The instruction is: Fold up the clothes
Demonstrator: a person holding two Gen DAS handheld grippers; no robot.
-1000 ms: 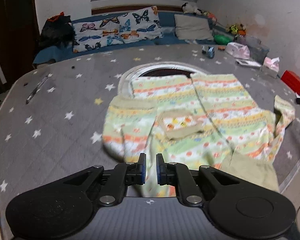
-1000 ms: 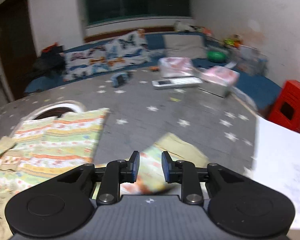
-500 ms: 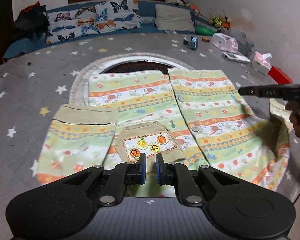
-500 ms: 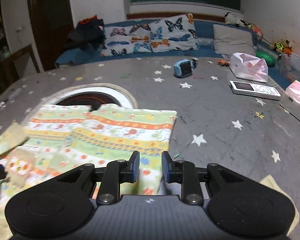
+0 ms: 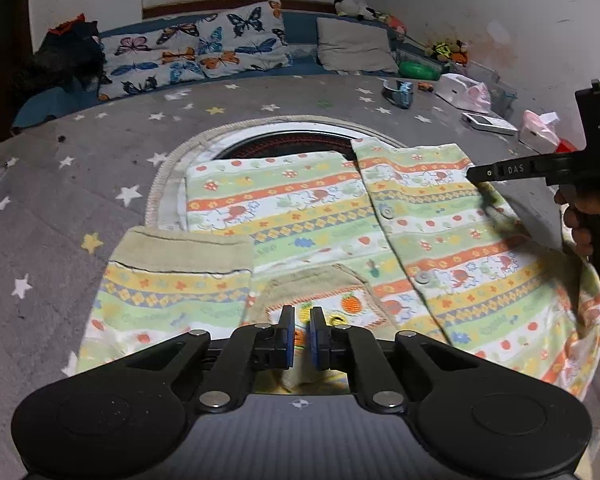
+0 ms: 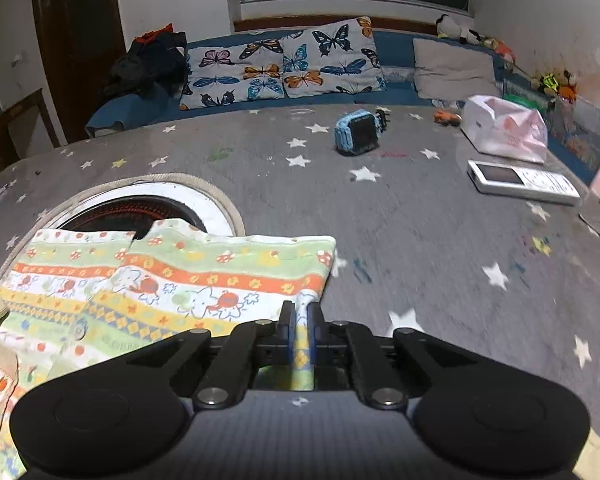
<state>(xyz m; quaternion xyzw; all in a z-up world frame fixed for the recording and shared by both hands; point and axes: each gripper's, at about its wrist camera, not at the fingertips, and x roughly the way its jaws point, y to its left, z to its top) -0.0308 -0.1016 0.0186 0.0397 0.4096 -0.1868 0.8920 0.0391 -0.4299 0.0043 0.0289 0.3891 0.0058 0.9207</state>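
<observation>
I have the striped baby shirt [image 5: 340,216] spread on the star-patterned grey cover [image 5: 60,216], its hem partly over a round ringed opening [image 5: 284,140] at twelve o'clock. My right gripper [image 6: 299,330] has just been closing, and its jaws now pinch the shirt's edge at the garment's four o'clock side. My left gripper [image 5: 299,330] is clenched nearly tight with pale cloth bunched between its jaws, near the fruit pocket [image 5: 328,300] at six o'clock. To fold well, I judge I should lift both edges evenly, keep the fabric taut between grips, and carry it over without dragging the sleeve [image 5: 172,280] at eight o'clock.
</observation>
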